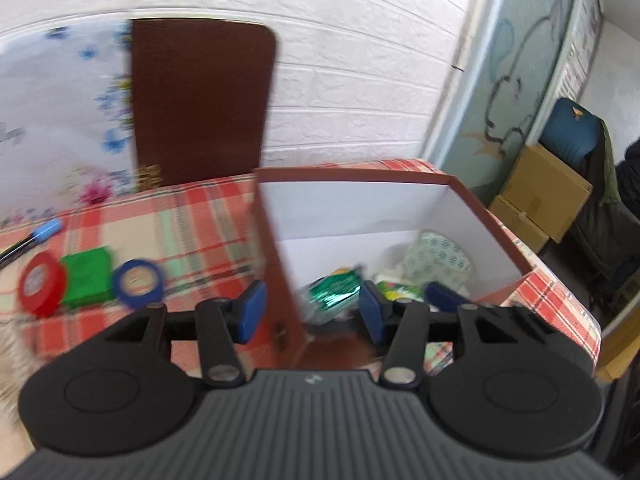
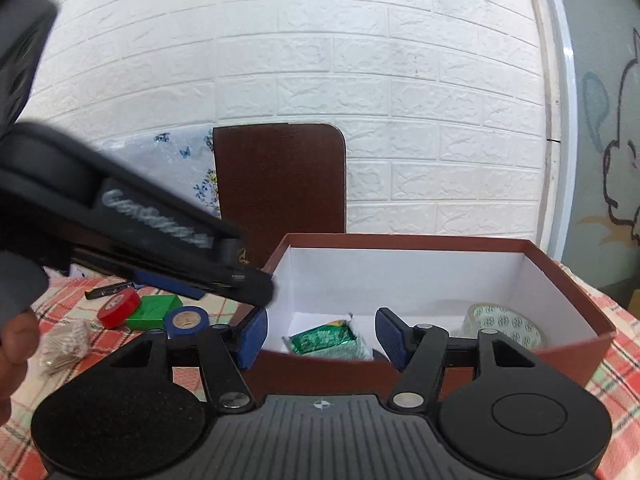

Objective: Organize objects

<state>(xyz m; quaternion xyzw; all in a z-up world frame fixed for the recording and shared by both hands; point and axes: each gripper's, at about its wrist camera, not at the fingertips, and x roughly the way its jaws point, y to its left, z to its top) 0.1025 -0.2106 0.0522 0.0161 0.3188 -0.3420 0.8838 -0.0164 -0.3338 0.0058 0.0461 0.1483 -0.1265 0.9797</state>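
Hovering over the near-left corner of the box (image 1: 472,196) with the left gripper (image 1: 312,312), jaws spread and empty. Sitting off to the left on the tabletop (image 1: 200,216): blue tape roll (image 1: 138,282), green block (image 1: 86,282), red tape roll (image 1: 40,284). Right gripper (image 2: 320,336) also gaping, parked farther away, so probably leaving the blue roll to the left.

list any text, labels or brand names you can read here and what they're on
No text can be read.
White lettering on the left tool's arm: blurred.
Gold print on the brown lid: blurred.
Pattern on the clear tape roll: too small.
Green packet: print unreadable.
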